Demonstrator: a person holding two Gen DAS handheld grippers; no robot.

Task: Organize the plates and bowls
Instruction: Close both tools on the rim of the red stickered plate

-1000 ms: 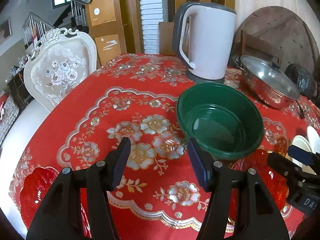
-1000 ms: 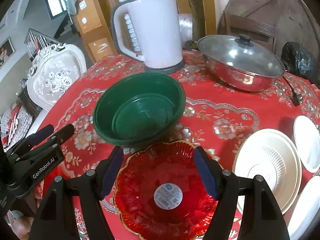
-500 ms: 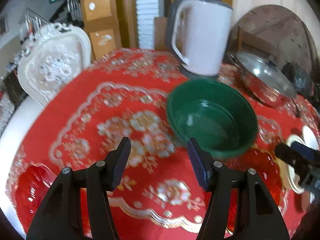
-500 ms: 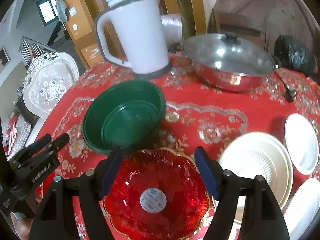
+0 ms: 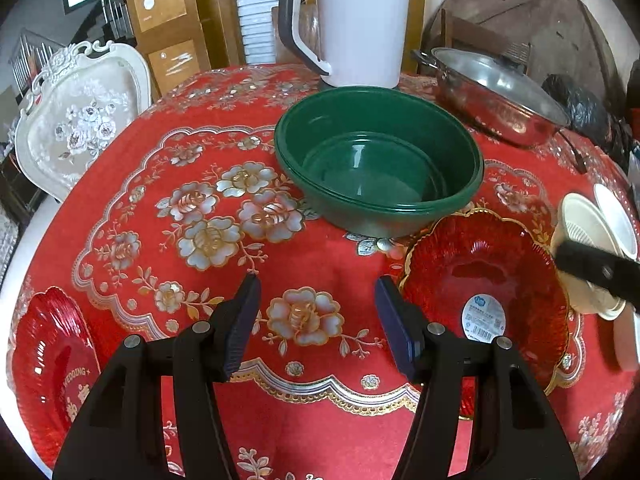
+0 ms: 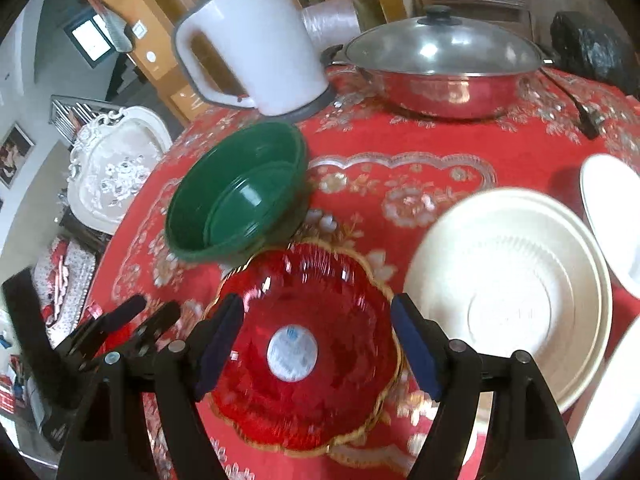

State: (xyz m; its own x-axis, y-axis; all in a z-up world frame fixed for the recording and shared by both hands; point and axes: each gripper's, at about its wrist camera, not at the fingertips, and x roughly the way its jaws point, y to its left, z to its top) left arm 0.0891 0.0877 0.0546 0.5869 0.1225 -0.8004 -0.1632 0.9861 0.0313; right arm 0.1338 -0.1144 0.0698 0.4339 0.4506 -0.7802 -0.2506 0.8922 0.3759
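A red glass bowl with a gold rim and a round sticker (image 6: pixel 304 340) sits on the red floral tablecloth; it also shows in the left wrist view (image 5: pixel 486 292). My right gripper (image 6: pixel 316 344) is open, its jaws either side of this bowl, above it. Stacked green bowls (image 5: pixel 380 160) stand behind it, also in the right wrist view (image 6: pixel 240 196). My left gripper (image 5: pixel 316 320) is open and empty over bare cloth, left of the red bowl. A second red dish (image 5: pixel 52 364) lies at the left table edge. White plates (image 6: pixel 516 300) lie to the right.
A white electric kettle (image 5: pixel 352 20) and a lidded steel pan (image 5: pixel 496 96) stand at the back of the table. More white plates (image 6: pixel 616 208) lie at the far right edge. An ornate white chair (image 5: pixel 80 120) stands beyond the left edge.
Both grippers have shifted right and forward. The right gripper has tilted and come lower over the red bowl. Both remain open.
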